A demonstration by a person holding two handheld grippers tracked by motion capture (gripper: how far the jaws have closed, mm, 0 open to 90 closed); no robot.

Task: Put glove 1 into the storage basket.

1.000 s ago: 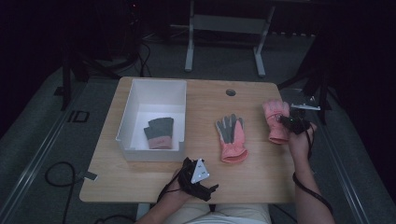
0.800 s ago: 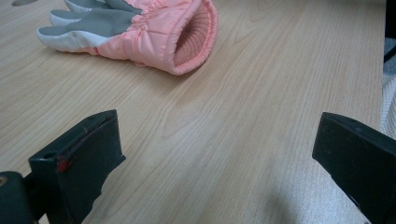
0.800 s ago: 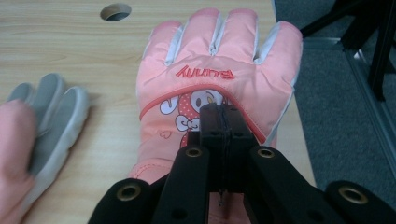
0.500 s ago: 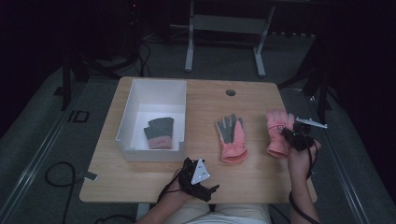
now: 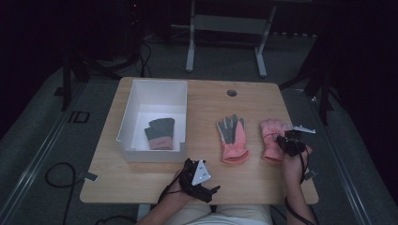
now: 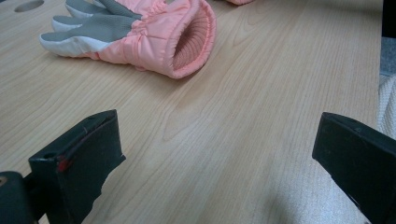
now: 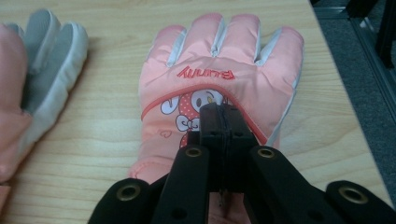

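The left gripper sits at the near edge of the table, unmoved over the last second, its jaws spread wide with nothing between them. In the white bin at the left lies a grey glove; to its right a pink glove lies palm up, fingers pointing far, cuff near. The right gripper has come nearer and lower (its hand was farther back a second ago) and now hangs over the cuff end of the rightmost pink glove, jaws pressed together, gripping nothing I can see. That glove lies lengthways far-to-near, fingers away. I'd judge a grab is coming.
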